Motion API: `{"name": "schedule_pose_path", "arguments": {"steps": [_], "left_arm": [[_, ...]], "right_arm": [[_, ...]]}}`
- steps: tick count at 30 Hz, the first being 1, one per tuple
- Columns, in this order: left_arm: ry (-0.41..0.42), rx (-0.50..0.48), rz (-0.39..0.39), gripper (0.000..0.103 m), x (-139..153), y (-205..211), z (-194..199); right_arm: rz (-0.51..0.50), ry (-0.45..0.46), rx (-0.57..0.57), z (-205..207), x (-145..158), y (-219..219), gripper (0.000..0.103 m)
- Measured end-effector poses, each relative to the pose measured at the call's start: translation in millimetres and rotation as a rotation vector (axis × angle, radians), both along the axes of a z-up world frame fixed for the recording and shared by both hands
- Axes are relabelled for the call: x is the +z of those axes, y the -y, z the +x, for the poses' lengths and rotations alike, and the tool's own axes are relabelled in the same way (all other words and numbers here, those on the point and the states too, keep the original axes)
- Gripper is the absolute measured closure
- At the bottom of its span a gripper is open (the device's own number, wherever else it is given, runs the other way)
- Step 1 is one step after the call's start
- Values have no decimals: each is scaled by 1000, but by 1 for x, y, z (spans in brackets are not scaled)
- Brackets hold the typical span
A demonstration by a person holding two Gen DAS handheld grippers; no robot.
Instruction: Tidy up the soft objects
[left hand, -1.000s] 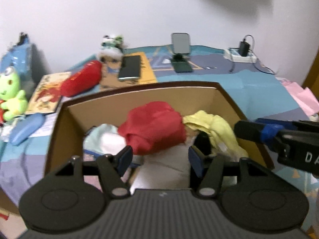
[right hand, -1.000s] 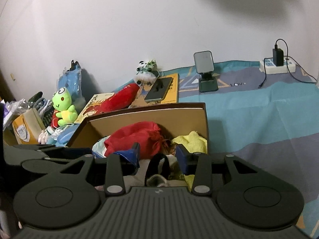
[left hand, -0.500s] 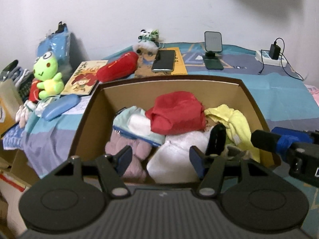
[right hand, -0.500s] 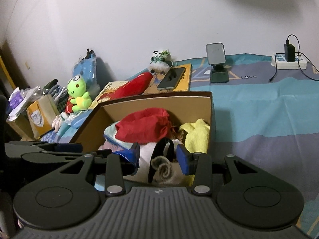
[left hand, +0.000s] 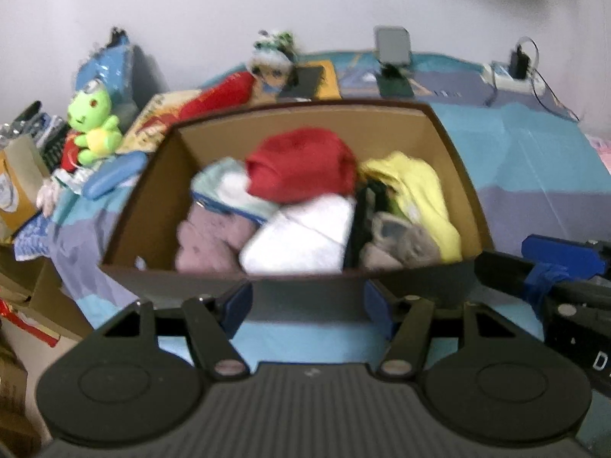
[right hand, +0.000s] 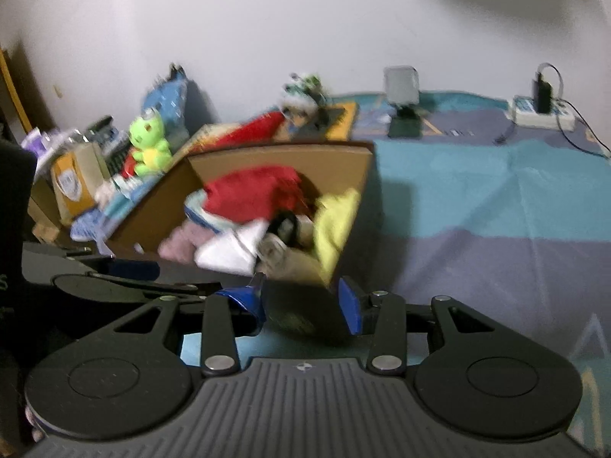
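A: Where are the soft things kept at this moment?

B: They are gathered in the cardboard box (left hand: 454, 160) on the blue bedspread (left hand: 534, 152): a red bundle (left hand: 301, 164) on top at the back, a white folded cloth (left hand: 301, 236) in front of it, a pink cloth (left hand: 206, 240) to its left, a yellow cloth (left hand: 420, 191) at the right and a grey sock (left hand: 401, 240) beside it

A: And how are the grippers set?

B: The left gripper (left hand: 307, 305) is held with its jaws wide and nothing between them; only the box's near wall is seen past the pads. The right gripper (right hand: 301, 301) is parted more narrowly, also empty, at the box's near right corner

A: So what step is judged to be in hand?

B: Probably a last check with both tools outside the box, or a reach for a plush still on the bed, such as the green frog toy (left hand: 95, 126) well to the left

A: How is that best done?

B: The box wall should be cleared first. A plush is best taken by its body, with the jaws widened beforehand, and lowered into the free space near the pink cloth so the stacked pile is not toppled
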State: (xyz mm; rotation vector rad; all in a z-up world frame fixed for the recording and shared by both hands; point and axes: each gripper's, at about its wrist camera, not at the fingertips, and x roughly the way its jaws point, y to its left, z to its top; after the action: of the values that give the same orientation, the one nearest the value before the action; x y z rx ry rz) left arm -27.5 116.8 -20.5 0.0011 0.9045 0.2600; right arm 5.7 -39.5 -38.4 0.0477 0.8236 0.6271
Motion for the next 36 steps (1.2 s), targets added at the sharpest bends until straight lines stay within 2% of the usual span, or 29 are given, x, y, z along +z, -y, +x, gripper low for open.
{"name": "schedule_pose_path", "arguments": {"steps": [5, 12, 23, 30, 36], "left_arm": [[-52, -96, -21, 39, -24, 44, -4], [-126, -209, -15, 39, -51, 100, 0], [-138, -332, -8, 39, -56, 158, 14], [-158, -354, -26, 39, -58, 169, 25], [-165, -323, -16, 39, -59, 165, 26]], "right_arm": [[-74, -42, -47, -8, -15, 33, 77], [-127, -103, -189, -9, -31, 85, 77], [-227, -146, -365, -2, -46, 137, 76], [-238, -146, -364, 5, -49, 145, 76], [-232, -148, -318, 13, -49, 137, 76]]}}
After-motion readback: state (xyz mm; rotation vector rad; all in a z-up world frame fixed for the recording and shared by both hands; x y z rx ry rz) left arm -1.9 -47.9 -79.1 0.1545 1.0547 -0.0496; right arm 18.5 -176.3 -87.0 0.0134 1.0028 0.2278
